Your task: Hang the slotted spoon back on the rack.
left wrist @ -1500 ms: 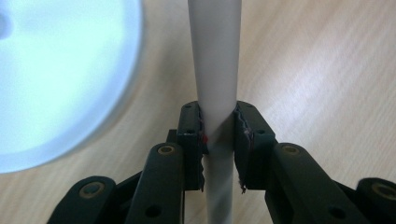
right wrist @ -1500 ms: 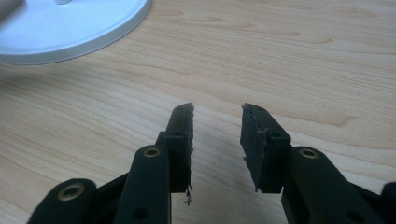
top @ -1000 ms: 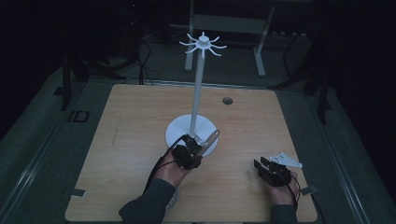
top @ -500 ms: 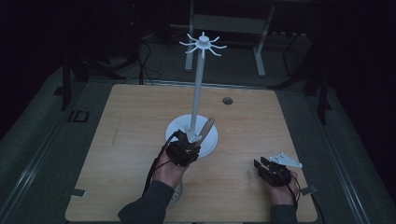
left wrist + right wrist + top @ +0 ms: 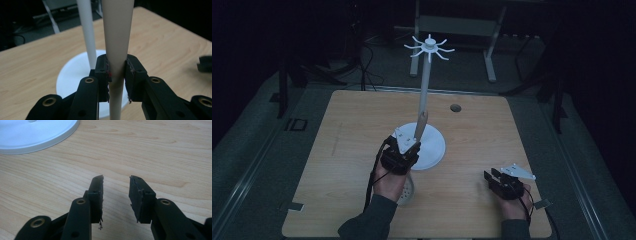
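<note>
Left gripper [image 5: 408,145], clamped on a pale utensil handle [image 5: 115,50] beside the white stand [image 5: 424,100] at desk [image 5: 352,130] centre, seems mid-lift toward its far hooks, needing a steady raise, while right gripper [image 5: 493,179], jaws apart, rests near-right.

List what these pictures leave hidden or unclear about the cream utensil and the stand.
- Utensil: its top runs off the left gripper view's upper edge; in the high view it is too small to identify.
- Stand: hook shapes too small in the high view.
- Left tool: its pads cover the grip.
</note>
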`<action>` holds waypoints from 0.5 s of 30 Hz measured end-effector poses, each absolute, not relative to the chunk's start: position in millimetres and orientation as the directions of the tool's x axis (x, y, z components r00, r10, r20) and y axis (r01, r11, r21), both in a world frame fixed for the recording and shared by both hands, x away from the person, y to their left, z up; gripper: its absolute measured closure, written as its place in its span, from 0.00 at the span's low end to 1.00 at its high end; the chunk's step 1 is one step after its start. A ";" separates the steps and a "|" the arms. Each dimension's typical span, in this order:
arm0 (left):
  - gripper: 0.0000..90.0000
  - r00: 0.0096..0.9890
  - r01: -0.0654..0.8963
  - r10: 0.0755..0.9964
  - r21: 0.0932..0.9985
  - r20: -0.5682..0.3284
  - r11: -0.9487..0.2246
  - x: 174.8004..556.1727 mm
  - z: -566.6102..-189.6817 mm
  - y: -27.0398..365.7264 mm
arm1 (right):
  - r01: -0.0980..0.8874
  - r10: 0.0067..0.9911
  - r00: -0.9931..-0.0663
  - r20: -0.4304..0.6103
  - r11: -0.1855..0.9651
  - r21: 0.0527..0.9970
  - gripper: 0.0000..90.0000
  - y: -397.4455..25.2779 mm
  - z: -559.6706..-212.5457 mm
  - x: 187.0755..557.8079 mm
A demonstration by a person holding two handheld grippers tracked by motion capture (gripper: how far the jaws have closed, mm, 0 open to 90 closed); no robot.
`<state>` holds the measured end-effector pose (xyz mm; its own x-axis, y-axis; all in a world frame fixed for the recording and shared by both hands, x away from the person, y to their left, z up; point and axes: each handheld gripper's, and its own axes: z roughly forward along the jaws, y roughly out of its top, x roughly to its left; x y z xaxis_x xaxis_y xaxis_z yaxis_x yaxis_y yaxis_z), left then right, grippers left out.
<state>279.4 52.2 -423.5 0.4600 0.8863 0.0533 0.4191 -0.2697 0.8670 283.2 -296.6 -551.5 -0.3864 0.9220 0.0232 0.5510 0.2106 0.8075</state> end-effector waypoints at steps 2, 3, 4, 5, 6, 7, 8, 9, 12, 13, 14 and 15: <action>0.83 0.446 0.406 0.894 0.879 0.047 -0.249 278.3 -421.4 53.9 | 0.551 0.922 -0.386 0.024 0.210 0.808 0.71 -296.7 -551.4 283.1; 0.83 0.440 0.400 0.897 0.884 0.046 -0.242 277.9 -420.6 54.6 | 0.552 0.922 -0.385 0.024 0.209 0.807 0.71 -296.7 -551.5 283.1; 0.83 0.437 0.396 0.898 0.887 0.046 -0.238 277.8 -419.8 55.5 | 0.551 0.922 -0.386 0.023 0.210 0.808 0.71 -296.7 -551.5 283.1; 0.83 0.435 0.395 0.899 0.888 0.045 -0.235 277.8 -419.2 55.9 | 0.550 0.922 -0.387 0.023 0.211 0.808 0.71 -296.7 -551.6 283.2; 0.83 0.432 0.393 0.900 0.889 0.047 -0.235 278.0 -418.8 56.3 | 0.550 0.922 -0.387 0.023 0.211 0.808 0.71 -296.6 -551.6 283.2; 0.83 0.429 0.391 0.902 0.890 0.049 -0.235 278.1 -418.5 56.5 | 0.551 0.922 -0.387 0.023 0.211 0.808 0.71 -296.6 -551.7 283.2; 0.83 0.425 0.387 0.904 0.892 0.052 -0.234 278.0 -418.0 56.5 | 0.551 0.922 -0.388 0.023 0.212 0.807 0.71 -296.6 -551.8 283.2; 0.83 0.421 0.382 0.905 0.893 0.060 -0.237 277.6 -417.1 56.3 | 0.552 0.922 -0.387 0.023 0.211 0.807 0.71 -296.5 -551.9 283.2; 0.83 0.413 0.364 0.908 0.900 0.074 -0.239 276.4 -414.0 54.9 | 0.552 0.922 -0.387 0.024 0.211 0.807 0.71 -296.7 -552.0 283.2; 0.83 0.413 0.364 0.908 0.900 0.074 -0.239 276.4 -414.0 54.9 | 0.552 0.922 -0.387 0.024 0.211 0.807 0.71 -296.7 -552.0 283.2; 0.83 0.411 0.362 0.909 0.901 0.077 -0.239 276.3 -413.3 54.6 | 0.552 0.922 -0.387 0.024 0.211 0.807 0.71 -296.6 -552.1 283.2; 0.83 0.407 0.358 0.910 0.903 0.079 -0.238 276.3 -412.4 54.3 | 0.553 0.922 -0.387 0.024 0.211 0.806 0.71 -296.6 -552.1 283.2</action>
